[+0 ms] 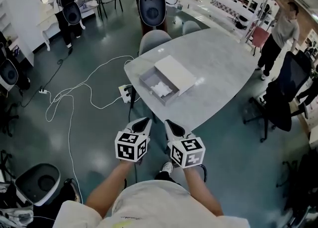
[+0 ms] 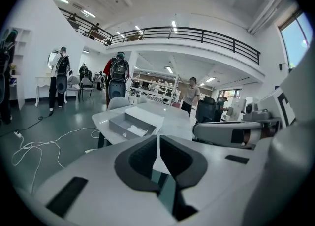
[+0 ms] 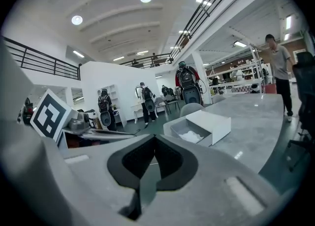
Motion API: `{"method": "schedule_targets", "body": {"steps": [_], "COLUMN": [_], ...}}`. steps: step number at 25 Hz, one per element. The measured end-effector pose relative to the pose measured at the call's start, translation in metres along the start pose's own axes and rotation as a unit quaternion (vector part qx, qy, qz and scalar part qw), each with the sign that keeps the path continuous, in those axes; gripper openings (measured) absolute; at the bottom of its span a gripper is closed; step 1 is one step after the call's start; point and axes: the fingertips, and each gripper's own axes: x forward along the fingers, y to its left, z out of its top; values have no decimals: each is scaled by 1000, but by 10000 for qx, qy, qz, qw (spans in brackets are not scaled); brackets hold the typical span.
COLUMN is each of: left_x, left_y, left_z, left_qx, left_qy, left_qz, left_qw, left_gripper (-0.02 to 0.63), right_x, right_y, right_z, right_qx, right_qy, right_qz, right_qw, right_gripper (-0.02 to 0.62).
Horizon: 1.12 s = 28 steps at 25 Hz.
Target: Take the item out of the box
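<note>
An open grey box (image 1: 149, 80) rests on the near left part of the grey table (image 1: 223, 68), with its white lid (image 1: 175, 74) lying against its right side. Inside the box is a crumpled white item (image 1: 161, 89). Both grippers hover short of the table's near edge, side by side and away from the box. My left gripper (image 1: 145, 121) has its jaws together with nothing between them, and so does my right gripper (image 1: 168, 122). The left gripper view shows the box (image 2: 118, 125) and item (image 2: 137, 130) ahead. The right gripper view shows the box (image 3: 216, 131) and item (image 3: 189, 135).
A grey chair (image 1: 154, 39) stands at the table's far side. White cable (image 1: 74, 93) and a power strip (image 1: 124, 93) lie on the floor to the left. A black office chair (image 1: 285, 98) and a standing person (image 1: 278, 38) are to the right.
</note>
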Motion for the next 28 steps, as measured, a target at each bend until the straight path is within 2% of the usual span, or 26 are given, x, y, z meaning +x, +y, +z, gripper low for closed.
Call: {"method": "schedule_targets", "body": {"steps": [6,9,12,15,17,23,26,28], "left_x": [54,81,103,116,123,156,175,188], "left_y": [5,3,3,6,8,28,37,43], "left_z": [11,10,10,17,22,26,34,37], "left_qx": [249,740,1317,1658,1966,2890,3322,3621], "left_qy": [199,424,684,863,1000,1300,1420,1536], "left_qz": [112,-19,-172,-274,-366,-764,-1028,-1266], "left_qw": [9994,9964,9888,9820,9747,9454,9268,9106], "left_gripper": [23,23,23,23,23,25,25,25], "right_x": [22,32,40,42,43,58,67,77], "right_y": [-47,-66,-77,-86,-93,-112,-124,-131], "right_z": [11,14,19,26,29,29,29,31], "right_qx": [29,15,-15,5,43,172,247,323], "right_qy": [79,93,76,80,68,86,115,103], "right_qz": [148,231,329,365,342,30,-176,-337], "right_qw": [9999,9997,9994,9993,9994,9998,9995,9989], "right_gripper": [5,5,5,5,5,5,5,5]}}
